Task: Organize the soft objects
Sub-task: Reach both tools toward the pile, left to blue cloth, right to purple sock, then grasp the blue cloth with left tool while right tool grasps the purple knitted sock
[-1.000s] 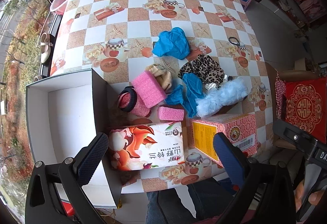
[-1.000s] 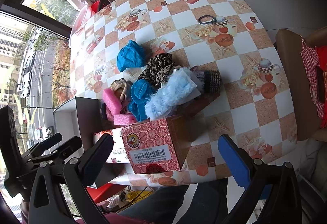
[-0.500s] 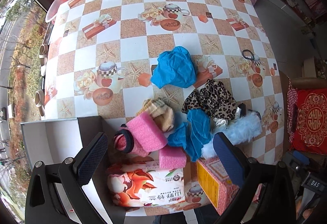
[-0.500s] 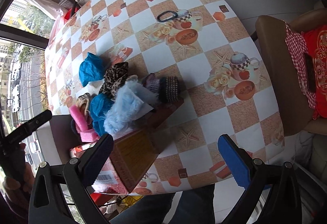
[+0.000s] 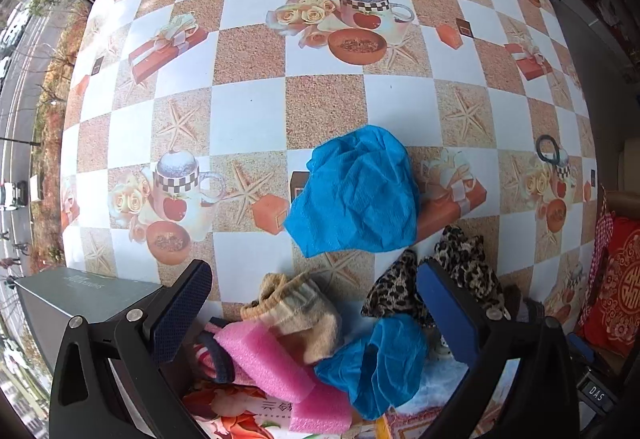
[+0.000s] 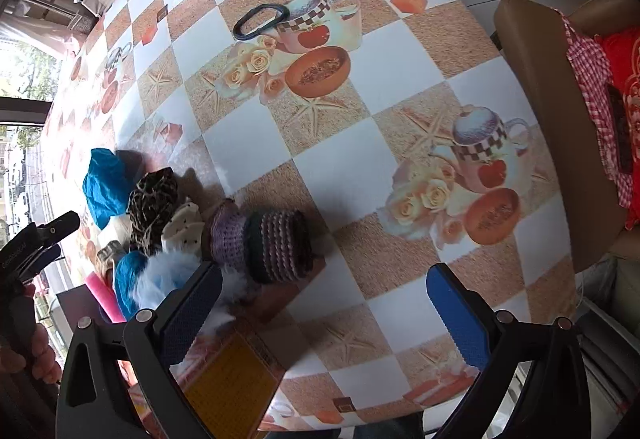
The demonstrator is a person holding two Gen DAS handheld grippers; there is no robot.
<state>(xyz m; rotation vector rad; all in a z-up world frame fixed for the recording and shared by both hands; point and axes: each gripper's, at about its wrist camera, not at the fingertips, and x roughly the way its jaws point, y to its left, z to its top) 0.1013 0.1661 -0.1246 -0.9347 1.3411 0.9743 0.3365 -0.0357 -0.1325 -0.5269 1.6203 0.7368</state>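
Left gripper, jaws spread and empty, hovers over the soft pile at the desk near edge; crumpled blue cloth lies at 12 o'clock just ahead, nearer left than right gripper, also spread, empty.

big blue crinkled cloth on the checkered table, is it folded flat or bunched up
Bunched up. The big blue crinkled cloth sits in a creased, puffy heap on the checkered table, with no neat folds or flat edges.
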